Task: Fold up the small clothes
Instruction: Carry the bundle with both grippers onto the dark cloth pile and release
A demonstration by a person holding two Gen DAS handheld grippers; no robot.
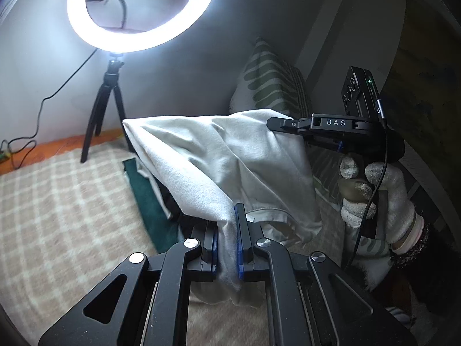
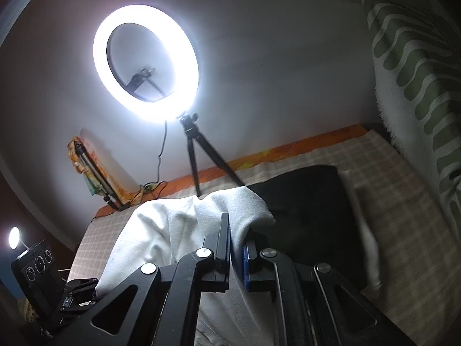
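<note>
A small white garment (image 1: 219, 155) hangs lifted above the bed, stretched between both grippers. My left gripper (image 1: 227, 230) is shut on its near lower edge. My right gripper (image 1: 276, 124), held by a gloved hand, is shut on the garment's far upper corner. In the right wrist view the same white garment (image 2: 178, 230) drapes down to the left, pinched in the right gripper (image 2: 236, 236). The left gripper's body (image 2: 77, 294) shows at the lower left. A dark garment (image 2: 305, 201) and a green one (image 1: 147, 201) lie on the bed beneath.
A lit ring light (image 1: 141, 8) on a small black tripod (image 1: 106, 109) stands at the back of the checked bed cover (image 1: 66, 201), with its cable trailing left. A leaf-patterned pillow (image 1: 270, 83) leans at the right by the wall.
</note>
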